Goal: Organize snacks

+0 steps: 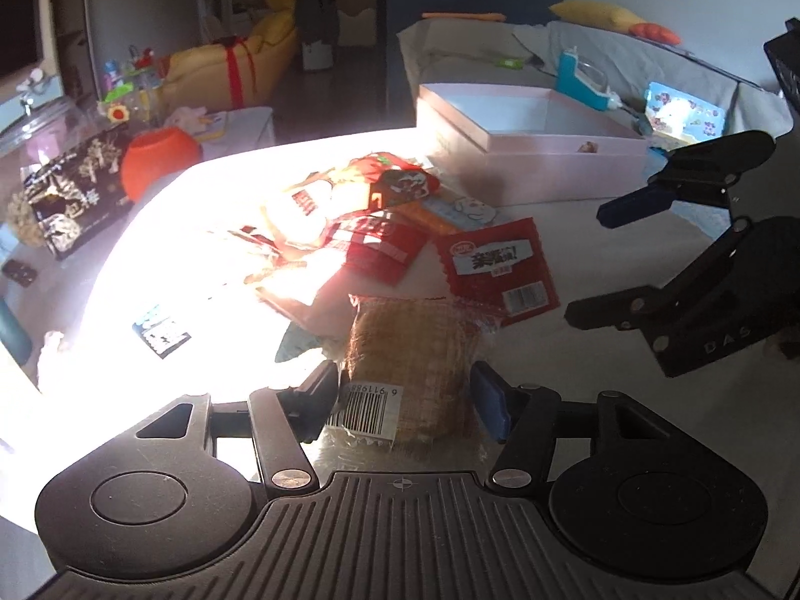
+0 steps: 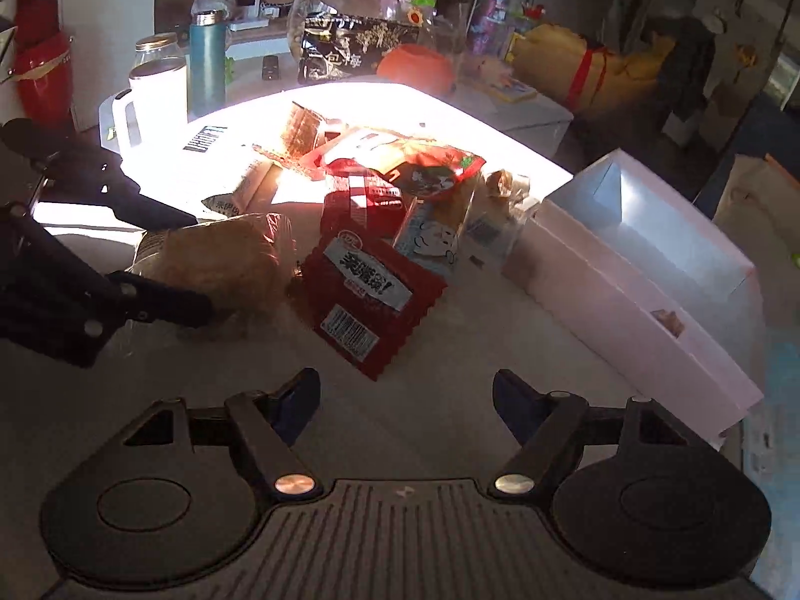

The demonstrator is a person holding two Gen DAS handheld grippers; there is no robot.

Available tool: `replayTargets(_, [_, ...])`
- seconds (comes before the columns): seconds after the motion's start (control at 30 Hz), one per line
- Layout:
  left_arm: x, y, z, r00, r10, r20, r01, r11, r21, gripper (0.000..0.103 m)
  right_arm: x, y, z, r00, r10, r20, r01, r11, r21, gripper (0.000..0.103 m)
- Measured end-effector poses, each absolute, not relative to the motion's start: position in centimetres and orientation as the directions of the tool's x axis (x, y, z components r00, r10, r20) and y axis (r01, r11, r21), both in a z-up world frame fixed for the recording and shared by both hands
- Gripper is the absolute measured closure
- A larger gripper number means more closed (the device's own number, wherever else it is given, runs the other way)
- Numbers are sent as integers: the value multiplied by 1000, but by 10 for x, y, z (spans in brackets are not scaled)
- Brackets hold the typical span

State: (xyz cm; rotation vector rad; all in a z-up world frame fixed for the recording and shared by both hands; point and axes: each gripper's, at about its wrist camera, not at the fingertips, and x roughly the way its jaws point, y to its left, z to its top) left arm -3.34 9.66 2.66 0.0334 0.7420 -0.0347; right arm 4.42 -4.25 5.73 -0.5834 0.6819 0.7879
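**Snack sort under way: one pack bracketed, the box waits nearly empty**

The left hand-held gripper [image 1: 405,400] straddles a clear-wrapped brown cake pack [image 1: 410,350] at the near edge of the snack pile [image 1: 360,220], its fingers flanking the wrapper; whether they press it cannot be told, though the stance suits a lift. The right hand-held gripper [image 2: 406,402] hangs wide and empty over bare worktop [image 2: 450,350], just short of a red packet [image 2: 370,295], seemingly lined up for the next pick. The pink box [image 1: 530,150] stands open behind the pile, holding one small item, the likely destination.
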Motion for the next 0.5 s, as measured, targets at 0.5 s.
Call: replayTargets(0.5, [-33,82,24,732,-64,-678,85,996,-3,38,114,-23,41,542,327,-774,-545,838,-27,17])
